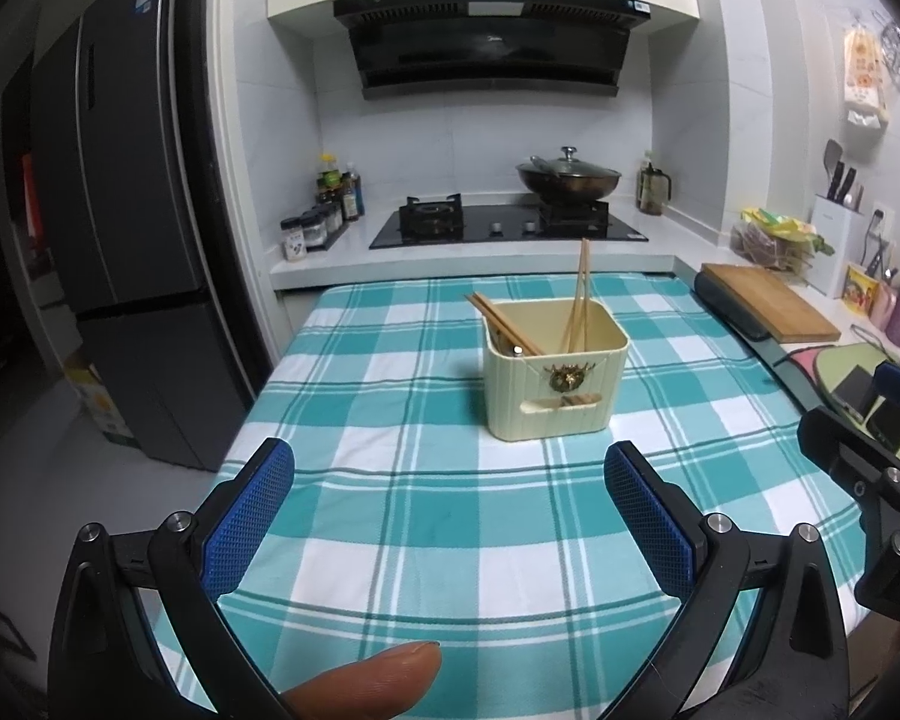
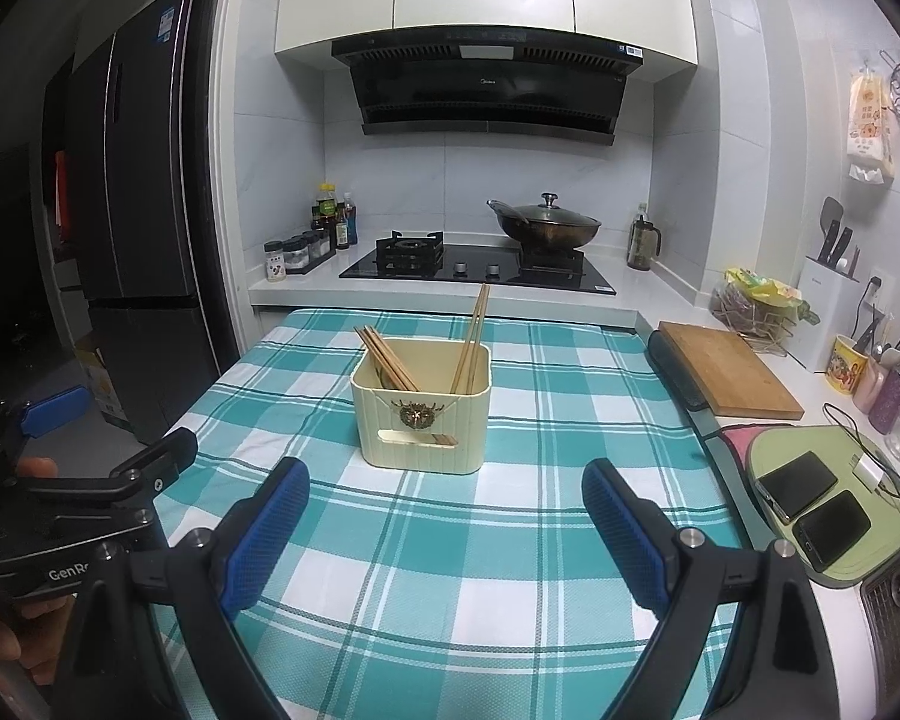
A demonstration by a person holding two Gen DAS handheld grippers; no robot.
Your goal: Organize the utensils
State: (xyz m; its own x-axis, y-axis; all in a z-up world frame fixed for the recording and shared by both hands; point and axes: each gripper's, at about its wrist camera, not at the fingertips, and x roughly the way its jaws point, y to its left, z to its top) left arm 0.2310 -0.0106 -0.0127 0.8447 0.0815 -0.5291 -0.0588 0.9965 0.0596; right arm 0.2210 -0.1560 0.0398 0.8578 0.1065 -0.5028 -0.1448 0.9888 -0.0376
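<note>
- Fingertip [image 1: 384, 675] nearest; left hand-held gripper [image 1: 450, 516] and right hand-held gripper [image 2: 447, 516] both gape, empty.
- Chopsticks [image 2: 473, 339] lean in bin [image 2: 420, 420], mid-worktop [image 2: 510, 570].
- Likely light, stiff, slippery; pinch mid-shaft.

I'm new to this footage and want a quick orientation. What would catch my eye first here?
First the cream utensil holder in the middle of the teal plaid tablecloth, with brown chopsticks leaning left and a paler pair leaning against its right side. Both grippers, left gripper and right gripper, are open and empty, short of the holder. Behind, a lidded wok sits on the stove.
</note>
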